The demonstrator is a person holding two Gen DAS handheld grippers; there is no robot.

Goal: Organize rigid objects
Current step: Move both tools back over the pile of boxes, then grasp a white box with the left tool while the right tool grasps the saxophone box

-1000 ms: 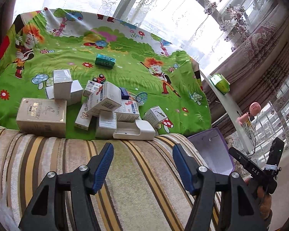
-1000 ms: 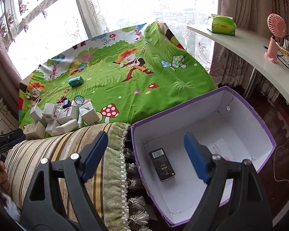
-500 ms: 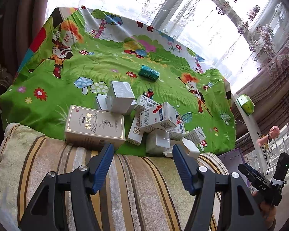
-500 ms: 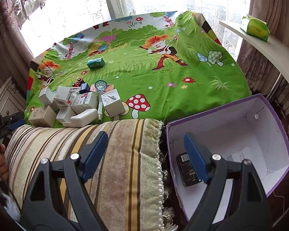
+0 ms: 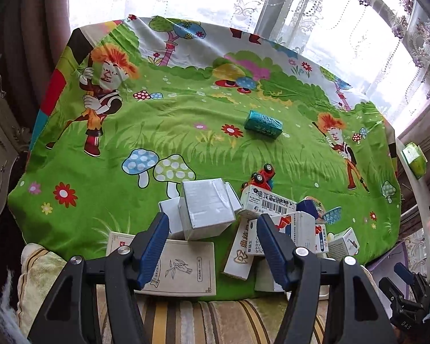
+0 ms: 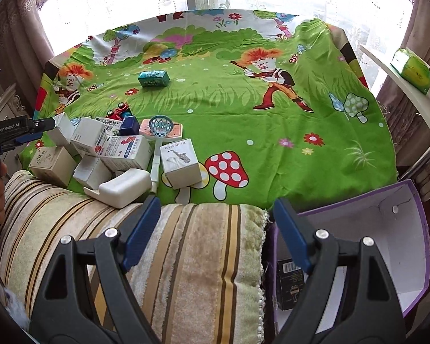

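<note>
Both grippers empty, jaws apart. Left gripper [image 5: 213,246] hangs over the near end of the box pile [image 5: 243,223] on the green cartoon sheet [image 5: 186,132], above a flat beige box [image 5: 183,266] and a grey box [image 5: 206,209]. Right gripper [image 6: 215,229] is over the striped cushion [image 6: 192,258], pile [image 6: 106,152] up-left of it. Teal box [image 6: 153,78] lies alone farther back on the sheet, well apart from the pile. Purple bin [image 6: 387,229] beside the cushion at right, holding a black box [image 6: 289,283].
</note>
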